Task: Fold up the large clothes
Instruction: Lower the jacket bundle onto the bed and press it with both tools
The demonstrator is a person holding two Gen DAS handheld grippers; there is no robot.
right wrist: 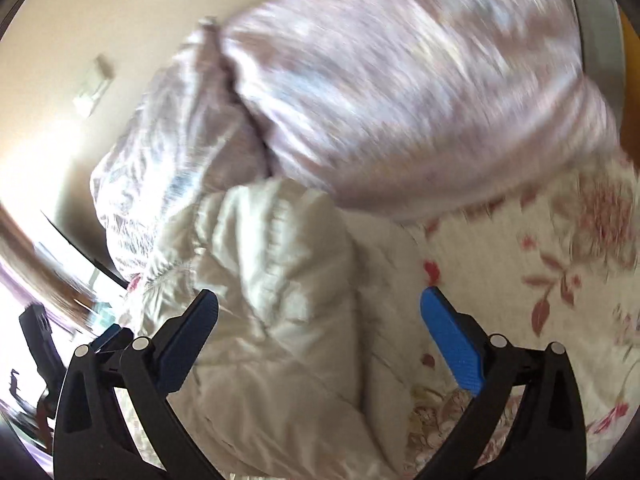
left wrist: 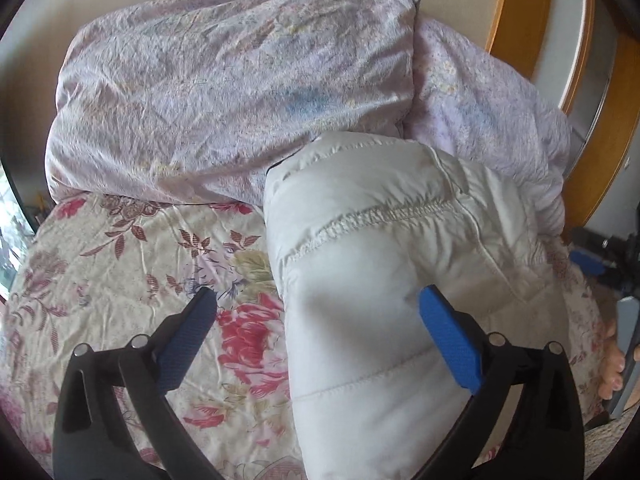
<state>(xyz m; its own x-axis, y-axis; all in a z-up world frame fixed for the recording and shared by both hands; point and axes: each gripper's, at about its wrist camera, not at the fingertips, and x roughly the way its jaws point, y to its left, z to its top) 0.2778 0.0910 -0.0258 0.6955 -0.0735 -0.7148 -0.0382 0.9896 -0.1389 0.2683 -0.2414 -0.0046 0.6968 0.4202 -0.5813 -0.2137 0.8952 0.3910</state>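
A white quilted padded garment (left wrist: 380,280) lies in a folded bundle on the floral bedsheet (left wrist: 120,264). My left gripper (left wrist: 316,304) is open and empty, just above the garment's left edge; its right fingertip (left wrist: 432,300) is over the white fabric. In the blurred right wrist view the same garment (right wrist: 280,300) lies bunched below my right gripper (right wrist: 320,304), which is open and empty above it. The sheet (right wrist: 520,280) shows to its right.
A bulky lilac duvet (left wrist: 224,92) is heaped at the head of the bed against a beige wall, also in the right wrist view (right wrist: 400,100). A wooden door frame (left wrist: 520,12) stands at the right. The other gripper and a hand (left wrist: 612,352) show at the right edge.
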